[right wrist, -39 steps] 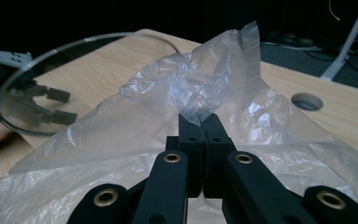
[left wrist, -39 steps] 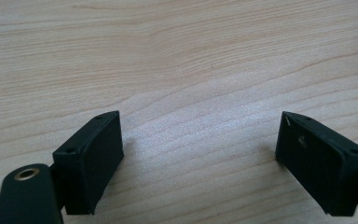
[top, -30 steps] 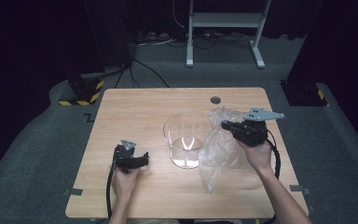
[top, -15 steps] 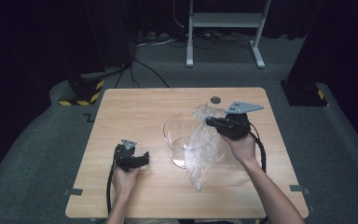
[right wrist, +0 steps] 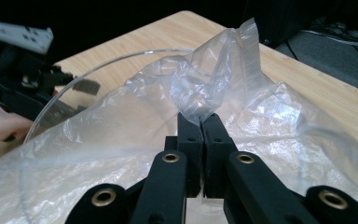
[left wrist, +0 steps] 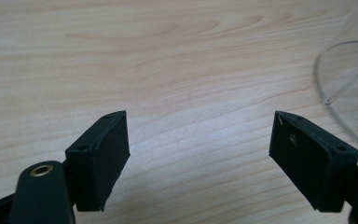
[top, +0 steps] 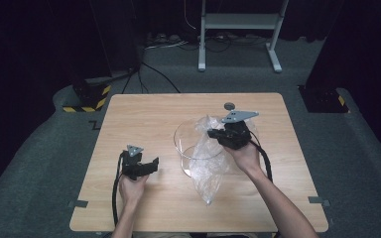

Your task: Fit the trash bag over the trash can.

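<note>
Clear, crinkled plastic bag [top: 209,158] is seen at centre right of the high view, draped over the near right side of a clear glass bowl [top: 186,148] and trailing down toward the lower middle of the frame. A bunched fold of it is pinched between the closed jaws of the right hand-held gripper [top: 212,133], held above the bowl's right rim.

The right gripper view gives what the high view cannot: the two black jaws of the right hand-held gripper [right wrist: 200,122] pressed together on the film, with a crumpled peak of the plastic bag [right wrist: 223,79] standing above them and the bowl's rim [right wrist: 121,58] curving through the film behind. The other hand and its tool are seen blurred at the left edge of that frame.

The left hand-held gripper [top: 154,163] rests low over the table at lower left of the high view, well apart from the bag. In the left gripper view the left hand-held gripper [left wrist: 198,140] stands wide, though its jaws have just been closing a little, with bare wood between them; the bowl's base [left wrist: 349,88] is caught at the right edge.

The table [top: 144,114] is of light wood grain, with a small dark round mark [top: 228,105] toward the top. Grey carpet surrounds it; black drapes, cables and a white metal stand [top: 238,22] are noted at the top of the frame.
</note>
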Available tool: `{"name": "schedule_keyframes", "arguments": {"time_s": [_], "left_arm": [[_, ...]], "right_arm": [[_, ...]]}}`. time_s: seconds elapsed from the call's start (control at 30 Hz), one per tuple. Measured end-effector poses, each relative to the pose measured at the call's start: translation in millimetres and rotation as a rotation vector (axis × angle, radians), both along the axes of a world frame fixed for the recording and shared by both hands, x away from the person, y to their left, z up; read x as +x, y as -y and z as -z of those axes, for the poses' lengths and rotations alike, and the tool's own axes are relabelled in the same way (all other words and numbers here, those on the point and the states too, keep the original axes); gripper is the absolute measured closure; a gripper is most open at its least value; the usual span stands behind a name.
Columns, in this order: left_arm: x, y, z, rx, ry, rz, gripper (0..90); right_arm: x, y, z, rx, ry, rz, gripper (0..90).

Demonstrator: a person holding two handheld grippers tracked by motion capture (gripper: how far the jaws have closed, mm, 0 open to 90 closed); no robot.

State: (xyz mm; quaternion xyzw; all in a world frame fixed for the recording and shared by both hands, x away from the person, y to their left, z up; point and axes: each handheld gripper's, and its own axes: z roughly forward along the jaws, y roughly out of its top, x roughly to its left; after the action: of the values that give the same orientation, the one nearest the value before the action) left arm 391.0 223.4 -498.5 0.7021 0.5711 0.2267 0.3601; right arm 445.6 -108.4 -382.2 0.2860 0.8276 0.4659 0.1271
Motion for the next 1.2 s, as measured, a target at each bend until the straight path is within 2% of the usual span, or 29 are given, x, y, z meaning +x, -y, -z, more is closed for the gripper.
{"name": "schedule_keyframes", "arguments": {"time_s": [0.2, 0.23, 0.27, 0.33, 0.37, 0.4, 0.43, 0.6, 0.7, 0.73, 0.8, 0.93, 1.03, 1.2], "left_arm": [[-2.0, 6.1, -22.4, -0.04, 0.041, 0.067, 20.8], [-2.0, 6.1, -22.4, -0.04, 0.041, 0.067, 21.1], [-2.6, 6.6, -26.7, -0.059, 0.045, 0.079, 21.1], [-4.5, 6.6, -35.3, -0.13, 0.05, 0.105, 22.5], [-5.3, 7.9, -39.0, -0.142, 0.055, 0.111, 24.8], [-6.5, 11.0, -49.3, -0.135, 0.074, 0.131, 25.5], [-6.5, 11.0, -49.3, -0.135, 0.074, 0.131, 25.5], [-7.1, 19.3, -73.6, -0.156, 0.112, 0.183, 25.5], [-8.5, 27.2, -87.2, -0.138, 0.136, 0.207, 25.3], [-8.5, 29.9, -92.2, -0.119, 0.142, 0.219, 25.2], [-8.8, 34.1, -98.1, -0.117, 0.151, 0.233, 24.7], [-10.3, 45.5, -110.5, -0.103, 0.162, 0.273, 24.8], [-8.2, 57.4, -120.4, -0.09, 0.166, 0.323, 25.1], [-2.6, 66.2, -126.5, -0.108, 0.155, 0.361, 26.0]], "right_arm": [[-1.1, -9.6, 4.2, -0.027, -0.012, -0.018, 87.8], [-1.1, -9.6, 4.2, -0.027, -0.012, -0.018, 87.8], [-1.2, -10.3, 4.6, -0.029, -0.015, -0.02, 87.8], [-1.6, -11.7, 4.8, -0.038, -0.015, -0.019, 87.9], [-1.8, -12.0, 4.4, -0.038, -0.018, -0.017, 87.8], [-1.9, -12.4, 4.3, -0.042, -0.022, -0.015, 87.8], [-2.1, -12.9, 4.2, -0.047, -0.022, -0.014, 87.7], [-3.8, -15.6, 3.5, -0.072, -0.022, -0.018, 87.3], [-4.6, -16.2, 3.3, -0.077, -0.023, -0.019, 87.0], [-4.7, -16.3, 3.3, -0.08, -0.023, -0.02, 86.8], [-5.5, -16.9, 3.0, -0.082, -0.029, -0.02, 86.3], [-5.3, -17.1, 3.1, -0.087, -0.031, -0.02, 85.8], [-5.1, -17.2, 2.9, -0.085, -0.041, -0.015, 85.7], [-4.6, -17.3, 2.9, -0.09, -0.044, -0.012, 85.7]]}}
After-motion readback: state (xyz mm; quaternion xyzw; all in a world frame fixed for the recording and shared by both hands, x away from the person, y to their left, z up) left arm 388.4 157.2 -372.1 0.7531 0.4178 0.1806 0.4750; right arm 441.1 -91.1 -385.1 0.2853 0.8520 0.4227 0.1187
